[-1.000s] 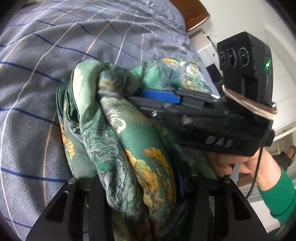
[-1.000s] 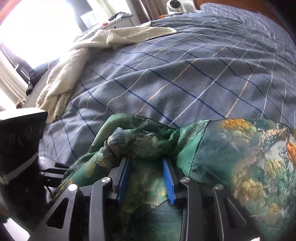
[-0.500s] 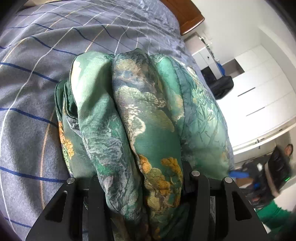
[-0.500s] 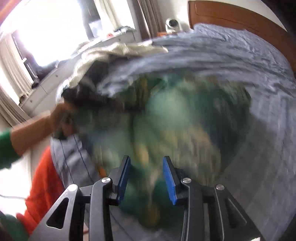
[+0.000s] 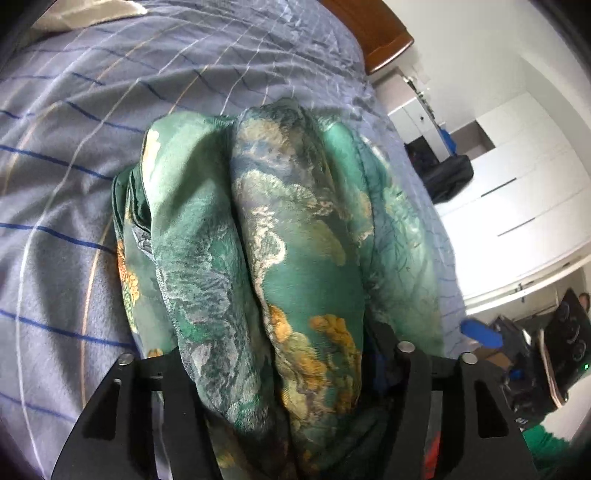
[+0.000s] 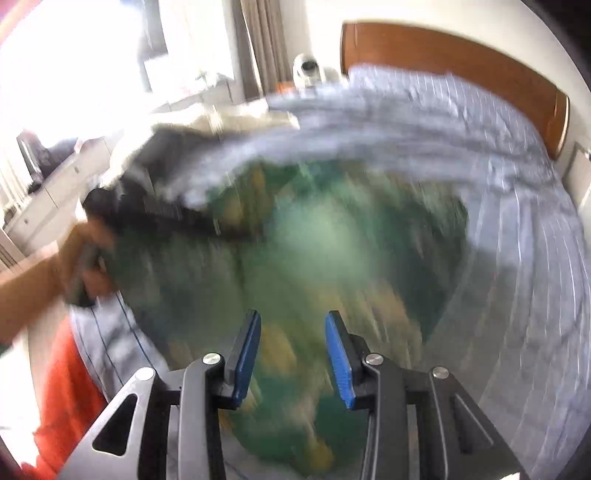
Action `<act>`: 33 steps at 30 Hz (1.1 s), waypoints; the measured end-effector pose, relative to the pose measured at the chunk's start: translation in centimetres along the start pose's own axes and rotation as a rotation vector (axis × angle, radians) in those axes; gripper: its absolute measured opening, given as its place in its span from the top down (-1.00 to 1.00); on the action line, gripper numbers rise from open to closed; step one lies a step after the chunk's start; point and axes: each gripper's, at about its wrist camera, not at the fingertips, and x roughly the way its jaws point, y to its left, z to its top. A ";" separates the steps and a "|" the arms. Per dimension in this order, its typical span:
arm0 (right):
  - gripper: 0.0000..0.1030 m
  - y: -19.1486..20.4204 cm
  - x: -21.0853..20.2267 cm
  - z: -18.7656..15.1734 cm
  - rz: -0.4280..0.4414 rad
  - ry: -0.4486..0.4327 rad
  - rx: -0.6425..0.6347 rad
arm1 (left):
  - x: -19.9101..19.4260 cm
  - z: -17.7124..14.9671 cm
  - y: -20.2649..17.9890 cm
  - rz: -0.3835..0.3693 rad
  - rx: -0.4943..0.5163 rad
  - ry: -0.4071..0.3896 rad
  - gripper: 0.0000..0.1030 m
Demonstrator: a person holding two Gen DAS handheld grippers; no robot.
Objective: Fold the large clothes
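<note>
Because the green printed garment (image 5: 295, 229) is heaped over and between the fingers of the left gripper (image 5: 280, 350), their pads are buried. I cannot tell whether they grasp the cloth or have let it go. The jaws have just been opening, with the fabric bunched between them.

The right gripper (image 6: 291, 350) is released. Its blue pads (image 6: 340, 362) stand apart with nothing between them, above the blurred garment.

The garment lies in thick folds on the near part of the grey-blue checked bedcover (image 5: 74, 110), close to the bed's right edge. A hand (image 6: 81, 258) grips the left tool at the left of the right wrist view. A wooden headboard (image 5: 373, 33) stands at the far end, and white cupboards (image 5: 517, 184) stand to the right.
</note>
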 end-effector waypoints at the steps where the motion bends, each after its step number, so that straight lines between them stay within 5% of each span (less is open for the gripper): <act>1: 0.27 0.4 0.5 1.0 0.028 -0.022 -0.003 | -0.8 0.0 -0.2 -0.013 -0.007 -0.003 -0.29; 5: 0.26 2.3 5.4 2.2 0.140 0.015 -0.011 | -5.9 -0.1 1.0 -0.035 -0.032 -0.091 -0.50; 7: 0.25 3.3 7.2 2.0 0.138 0.024 -0.028 | -7.6 -0.4 2.9 0.005 -0.067 -0.147 -0.74; 9: 0.25 3.7 7.6 1.7 0.131 0.023 -0.019 | -8.4 -0.9 5.5 0.007 -0.128 -0.172 -0.75; 15: 0.26 3.8 8.0 1.3 0.134 0.020 0.012 | -5.5 -1.3 8.2 -0.183 -0.191 -0.141 -0.77; 24: 0.27 3.1 8.3 1.2 0.129 0.016 0.016 | -0.1 1.1 9.8 -0.244 -0.184 -0.106 -0.91; 33: 0.29 2.9 8.8 1.7 0.115 0.073 0.040 | 1.3 2.9 8.6 -0.399 -0.127 -0.071 -0.95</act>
